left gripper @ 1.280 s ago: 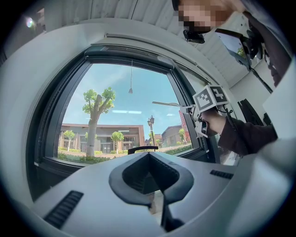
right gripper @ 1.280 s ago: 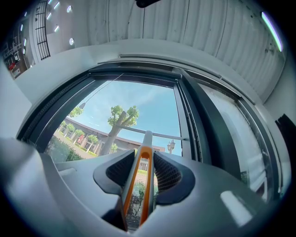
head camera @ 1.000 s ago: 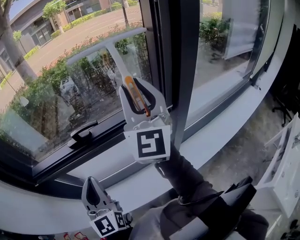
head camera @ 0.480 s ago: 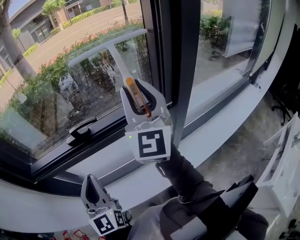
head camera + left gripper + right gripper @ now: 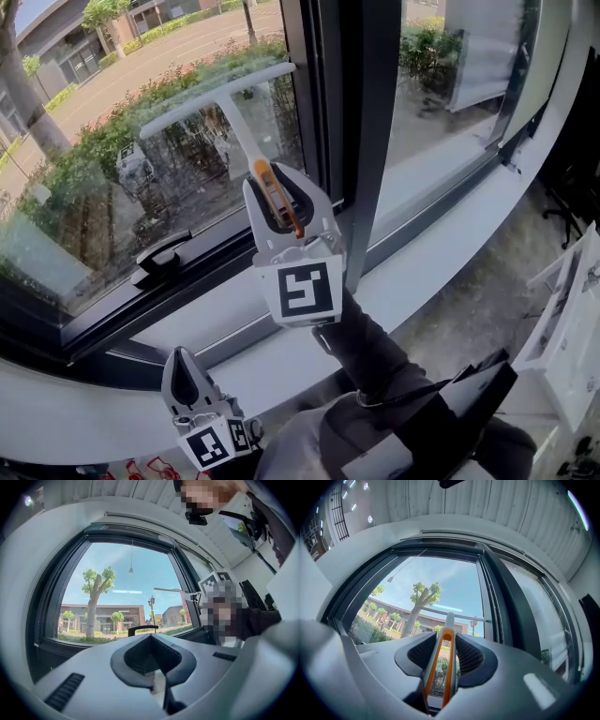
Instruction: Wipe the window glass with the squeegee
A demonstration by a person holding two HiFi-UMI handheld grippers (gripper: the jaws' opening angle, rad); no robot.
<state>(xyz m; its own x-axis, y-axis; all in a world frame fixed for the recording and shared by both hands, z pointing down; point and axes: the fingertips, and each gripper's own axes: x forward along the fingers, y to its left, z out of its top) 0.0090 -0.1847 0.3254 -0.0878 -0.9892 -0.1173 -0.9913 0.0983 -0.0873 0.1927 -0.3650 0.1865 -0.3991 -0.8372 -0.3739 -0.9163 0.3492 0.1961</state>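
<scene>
Orange-and-white squeegee held up at the window

Right gripper [image 5: 278,180] is clamped on the squeegee [image 5: 237,127] by its orange handle, 2 jaws pressed to either side. White blade bar sits tilted across the window glass [image 5: 84,187], upper part of the pane, right end near the dark frame post [image 5: 361,122]. Blade looks to be touching the glass, contact unclear. Left gripper [image 5: 183,364] is low by the white sill [image 5: 422,272], jaws together, holding nothing. Black window handle [image 5: 159,258] is below the pane.
</scene>
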